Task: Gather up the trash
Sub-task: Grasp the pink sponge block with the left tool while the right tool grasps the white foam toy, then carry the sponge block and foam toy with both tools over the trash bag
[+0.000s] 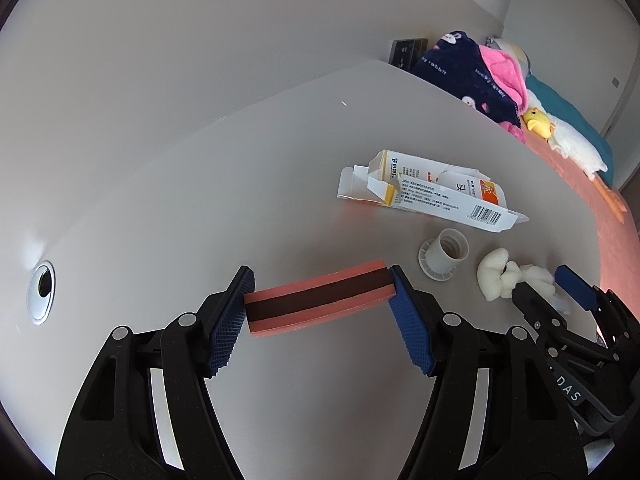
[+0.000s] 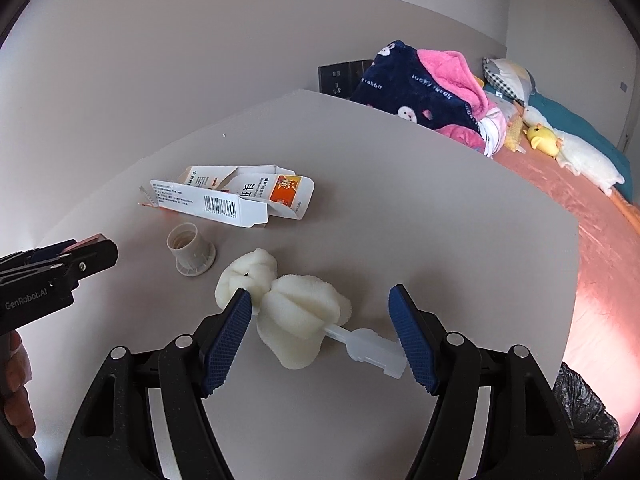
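My left gripper point(image 1: 320, 294) is shut on a pink block with a dark stripe point(image 1: 320, 300), held by its two ends over the grey table point(image 1: 200, 208). My right gripper point(image 2: 320, 316) is open around a white sponge brush point(image 2: 296, 304) that lies on the table, its clear plastic handle point(image 2: 372, 346) toward the right finger. A torn white and orange carton point(image 1: 432, 190) point(image 2: 232, 196) lies further back. A white plastic cap point(image 1: 444, 258) point(image 2: 191, 252) stands beside the sponge. The right gripper also shows in the left wrist view point(image 1: 548, 284).
A black bin bag point(image 2: 580, 416) sits below the table's right edge. A bed with pink sheet point(image 2: 600, 232), a dark blanket point(image 2: 420, 88) and plush toys lies behind. A round cable hole point(image 1: 42, 292) is at the table's left. A wall socket point(image 2: 340, 76) is behind.
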The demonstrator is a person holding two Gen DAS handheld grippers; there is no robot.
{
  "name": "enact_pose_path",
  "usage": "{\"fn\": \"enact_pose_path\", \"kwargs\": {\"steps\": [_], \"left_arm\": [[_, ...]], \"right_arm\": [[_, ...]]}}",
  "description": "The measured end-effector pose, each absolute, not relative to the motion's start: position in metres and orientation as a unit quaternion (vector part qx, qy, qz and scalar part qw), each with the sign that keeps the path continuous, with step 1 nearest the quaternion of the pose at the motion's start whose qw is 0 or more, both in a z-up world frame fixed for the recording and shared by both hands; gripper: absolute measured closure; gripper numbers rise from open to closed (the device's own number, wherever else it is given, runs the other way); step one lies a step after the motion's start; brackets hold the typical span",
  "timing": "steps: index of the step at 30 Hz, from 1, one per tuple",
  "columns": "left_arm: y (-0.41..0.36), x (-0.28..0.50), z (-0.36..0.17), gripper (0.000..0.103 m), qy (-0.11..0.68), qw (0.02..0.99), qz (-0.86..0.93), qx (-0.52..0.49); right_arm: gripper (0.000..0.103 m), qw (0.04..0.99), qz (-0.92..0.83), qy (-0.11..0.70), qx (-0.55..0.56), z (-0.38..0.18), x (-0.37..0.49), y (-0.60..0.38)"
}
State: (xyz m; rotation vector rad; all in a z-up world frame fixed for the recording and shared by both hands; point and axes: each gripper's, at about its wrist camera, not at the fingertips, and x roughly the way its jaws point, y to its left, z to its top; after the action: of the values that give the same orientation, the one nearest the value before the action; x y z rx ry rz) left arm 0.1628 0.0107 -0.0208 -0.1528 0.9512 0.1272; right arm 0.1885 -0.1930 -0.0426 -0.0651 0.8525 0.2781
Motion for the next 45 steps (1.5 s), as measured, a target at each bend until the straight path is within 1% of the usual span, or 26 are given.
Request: {"fn": "enact_pose_path", "kwargs": {"steps": [2, 3, 4, 5, 7, 10, 12, 18, 25, 35, 45], "left_arm": [[0.011, 0.162, -0.02, 0.037, 0.457, 0.884, 0.06, -0.075], [0.011, 0.163, -0.02, 0.037, 0.456, 0.885, 0.06, -0.075], [0.011, 0.163, -0.02, 0.037, 0.456, 0.885, 0.059, -0.075], [0.011, 0.163, -0.019, 0.037, 0.455, 0.885, 0.059, -0.076], [0.01, 0.163, -0.018, 0.037, 0.455, 0.885, 0.057, -0.076], [0.008, 0.163, -0.017, 0.037, 0.453, 0.887, 0.053, -0.076], [0.007, 0.162, -0.015, 0.037, 0.451, 0.888, 0.051, -0.074], [-0.001, 0.16, -0.007, 0.037, 0.44, 0.894, 0.048, -0.064], [-0.016, 0.154, 0.005, 0.037, 0.426, 0.903, 0.035, -0.052], [-0.062, 0.13, 0.02, 0.037, 0.418, 0.908, 0.005, -0.021], [-0.102, 0.103, 0.025, 0.037, 0.418, 0.908, -0.035, -0.012]], "right_arm": [[0.031, 0.894, 0.141, 0.424, -0.029, -0.045, 0.192, -0.192], [0.034, 0.893, 0.144, 0.426, -0.024, -0.045, 0.193, -0.192], [0.041, 0.891, 0.15, 0.429, -0.023, -0.045, 0.194, -0.192], [0.045, 0.887, 0.159, 0.433, -0.022, -0.046, 0.194, -0.191], [0.056, 0.883, 0.169, 0.438, -0.029, -0.046, 0.192, -0.188], [0.067, 0.882, 0.17, 0.438, -0.049, -0.048, 0.185, -0.182], [0.07, 0.882, 0.169, 0.436, -0.049, -0.046, 0.181, -0.18], [0.071, 0.89, 0.148, 0.428, -0.047, -0.041, 0.171, -0.187], [0.071, 0.897, 0.136, 0.42, -0.018, -0.027, 0.158, -0.21], [0.07, 0.908, 0.117, 0.402, 0.009, -0.006, 0.134, -0.256], [0.07, 0.917, 0.09, 0.387, 0.022, 0.009, 0.098, -0.293]]}}
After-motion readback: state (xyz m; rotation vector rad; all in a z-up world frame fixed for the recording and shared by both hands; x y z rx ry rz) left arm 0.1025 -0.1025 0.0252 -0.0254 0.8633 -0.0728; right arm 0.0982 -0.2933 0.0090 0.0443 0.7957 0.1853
